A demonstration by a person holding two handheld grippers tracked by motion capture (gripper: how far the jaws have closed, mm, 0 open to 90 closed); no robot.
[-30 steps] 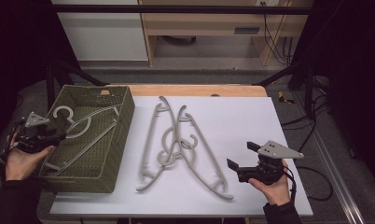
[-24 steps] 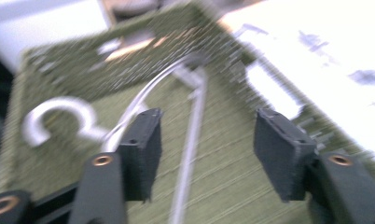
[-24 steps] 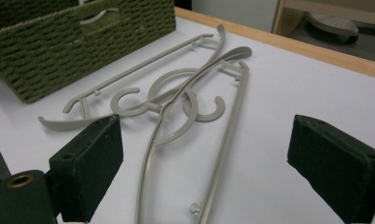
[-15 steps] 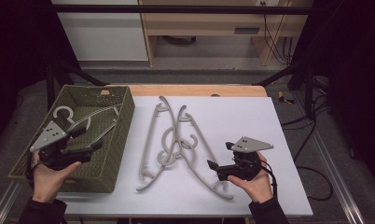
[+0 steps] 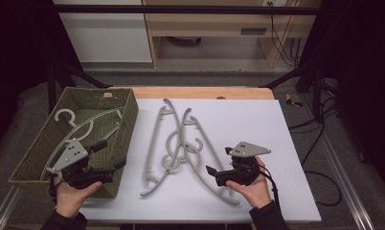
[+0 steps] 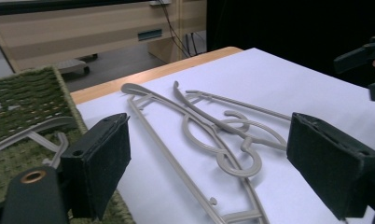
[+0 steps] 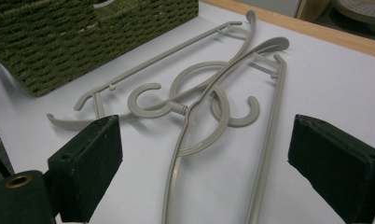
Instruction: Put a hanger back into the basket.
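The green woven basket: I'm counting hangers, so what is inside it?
Inside the green woven basket lies one grey plastic hanger, hook toward the far left corner. The left tool covers its near end and whatever lies below.

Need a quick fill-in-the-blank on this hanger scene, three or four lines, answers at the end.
1. One hanger lies inside the woven green ____.
2. The loose hangers lie tangled on the ____ table top.
3. The jaws of the left gripper and of the right gripper hold ____.
4. In the high view, the basket stands to the ____ of the loose hangers.

Missing words: basket; white; nothing; left
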